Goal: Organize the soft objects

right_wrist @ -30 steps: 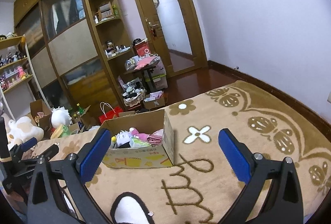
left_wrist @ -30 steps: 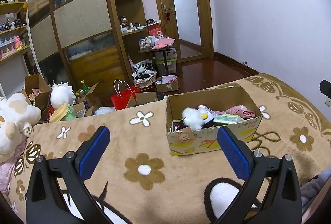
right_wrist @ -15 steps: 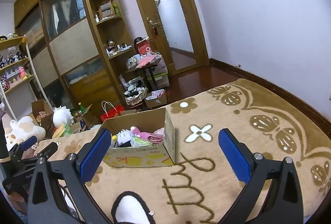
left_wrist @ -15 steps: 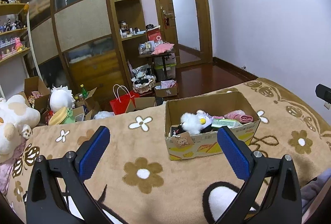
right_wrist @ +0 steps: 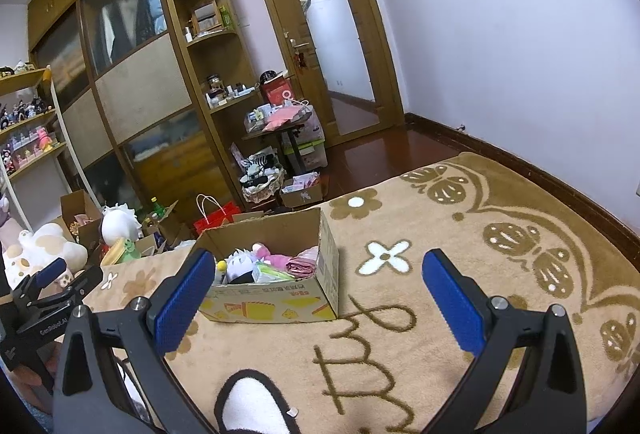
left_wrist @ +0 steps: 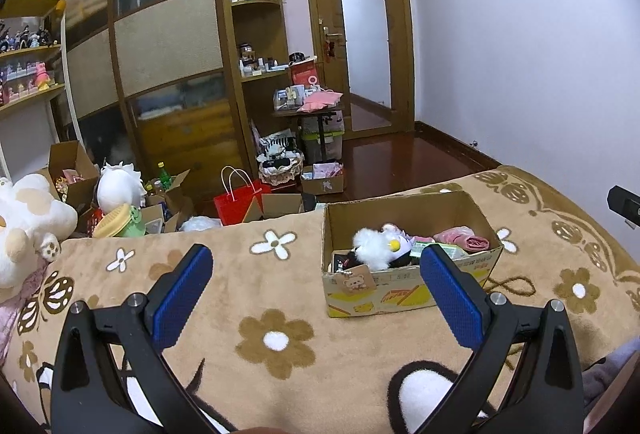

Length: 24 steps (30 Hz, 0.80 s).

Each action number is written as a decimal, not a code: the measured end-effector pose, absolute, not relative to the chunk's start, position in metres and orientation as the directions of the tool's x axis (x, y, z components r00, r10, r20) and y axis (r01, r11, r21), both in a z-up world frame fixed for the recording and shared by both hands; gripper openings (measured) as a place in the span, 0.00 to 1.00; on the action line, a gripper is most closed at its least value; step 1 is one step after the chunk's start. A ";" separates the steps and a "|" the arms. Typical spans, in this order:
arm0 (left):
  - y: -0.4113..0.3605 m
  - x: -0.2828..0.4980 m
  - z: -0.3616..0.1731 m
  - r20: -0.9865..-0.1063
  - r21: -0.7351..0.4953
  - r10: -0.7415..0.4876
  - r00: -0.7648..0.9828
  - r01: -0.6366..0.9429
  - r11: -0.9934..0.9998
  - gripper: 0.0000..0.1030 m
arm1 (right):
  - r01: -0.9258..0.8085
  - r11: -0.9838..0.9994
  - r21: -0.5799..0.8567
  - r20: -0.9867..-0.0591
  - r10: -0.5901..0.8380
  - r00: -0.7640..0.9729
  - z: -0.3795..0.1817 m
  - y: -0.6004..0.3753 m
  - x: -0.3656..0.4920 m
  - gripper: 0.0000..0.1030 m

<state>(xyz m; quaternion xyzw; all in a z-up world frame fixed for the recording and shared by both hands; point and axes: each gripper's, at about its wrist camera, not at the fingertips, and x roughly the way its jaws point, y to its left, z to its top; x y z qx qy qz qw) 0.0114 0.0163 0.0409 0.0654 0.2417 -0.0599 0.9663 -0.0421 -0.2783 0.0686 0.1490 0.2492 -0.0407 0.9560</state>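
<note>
On the left, a big cream plush (left_wrist: 24, 218) slumps at the blanket's edge beside open cartons and a white round toy (left_wrist: 120, 185), apparently unsorted. The left gripper (left_wrist: 316, 274) hangs above the blanket (left_wrist: 260, 298), jaws spread wide, holding nothing. Ahead sits the cardboard box (left_wrist: 404, 298), flaps up, a fluffy white toy (left_wrist: 372, 248) and pink cloth (left_wrist: 464, 238) inside, probably gathered there to tidy them. The right gripper (right_wrist: 316, 280) is equally wide and empty. Beyond lie dark floorboards, a wardrobe (right_wrist: 140, 85) and a door (right_wrist: 336, 45).
</note>
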 end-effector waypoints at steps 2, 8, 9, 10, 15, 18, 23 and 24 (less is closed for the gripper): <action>0.017 0.011 0.041 -0.475 0.101 -0.083 0.876 0.148 0.984 0.99 | 0.152 0.953 0.264 -0.490 -0.003 0.872 0.069 -0.278 -0.042 1.00; 0.017 0.012 0.041 -0.477 0.100 -0.089 0.874 0.154 0.983 0.99 | 0.149 0.954 0.261 -0.492 -0.001 0.870 0.067 -0.278 -0.042 1.00; 0.017 0.012 0.040 -0.477 0.102 -0.088 0.874 0.154 0.983 0.99 | 0.148 0.954 0.260 -0.494 0.000 0.870 0.067 -0.278 -0.042 1.00; 0.017 0.011 0.041 -0.475 0.103 -0.084 0.876 0.151 0.983 0.99 | 0.147 0.955 0.259 -0.495 0.000 0.869 0.066 -0.278 -0.042 1.00; 0.017 0.011 0.040 -0.474 0.103 -0.077 0.877 0.141 0.985 0.99 | 0.148 0.955 0.257 -0.492 -0.003 0.871 0.067 -0.277 -0.043 1.00; 0.019 0.011 0.039 -0.478 0.098 -0.075 0.875 0.139 0.985 0.99 | 0.142 0.958 0.250 -0.486 -0.003 0.874 0.066 -0.276 -0.042 1.00; 0.019 0.011 0.039 -0.482 0.094 -0.082 0.872 0.145 0.985 0.99 | 0.141 0.958 0.248 -0.487 -0.002 0.873 0.066 -0.275 -0.042 1.00; 0.018 0.011 0.038 -0.483 0.095 -0.083 0.872 0.147 0.985 0.99 | 0.140 0.959 0.248 -0.489 -0.001 0.872 0.065 -0.276 -0.042 1.00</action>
